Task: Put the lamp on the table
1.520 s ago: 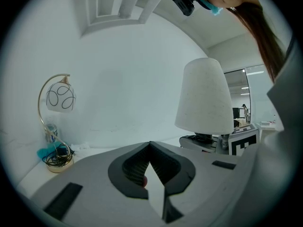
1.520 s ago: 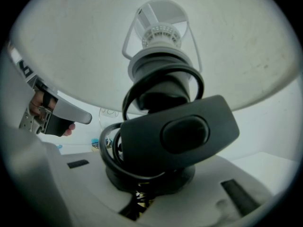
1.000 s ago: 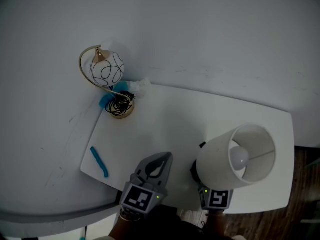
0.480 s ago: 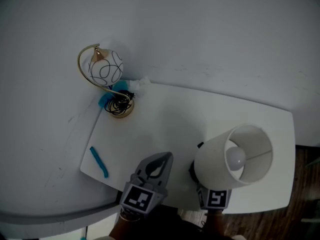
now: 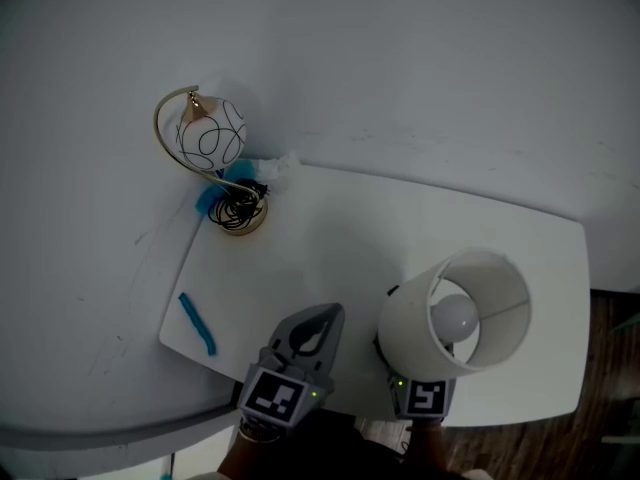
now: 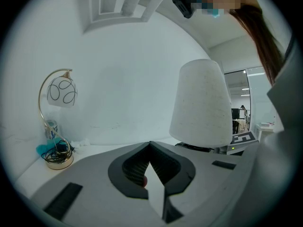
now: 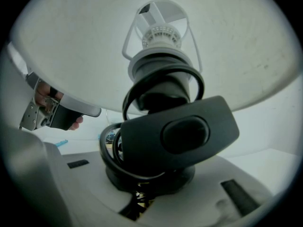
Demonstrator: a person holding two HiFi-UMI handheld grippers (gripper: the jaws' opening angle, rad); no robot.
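Lamp [image 5: 455,313] pinched low at base by R gripper [image 7: 142,197] so shade clears bench [image 5: 330,248]; L gripper [image 5: 318,326] pressed together, empty.

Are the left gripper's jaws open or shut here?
Shut. In the left gripper view the grey left gripper has its jaws meeting at the tips, holding nothing.

Left gripper [image 5: 322,320] jaws together (tips touching); right gripper [image 7: 142,195] just beside it, clamped on the lamp [image 5: 405,333]

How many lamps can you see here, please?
2. A white-shaded lamp is at the table's front right; a gold-arched globe lamp stands at its back-left corner. None seems hidden.
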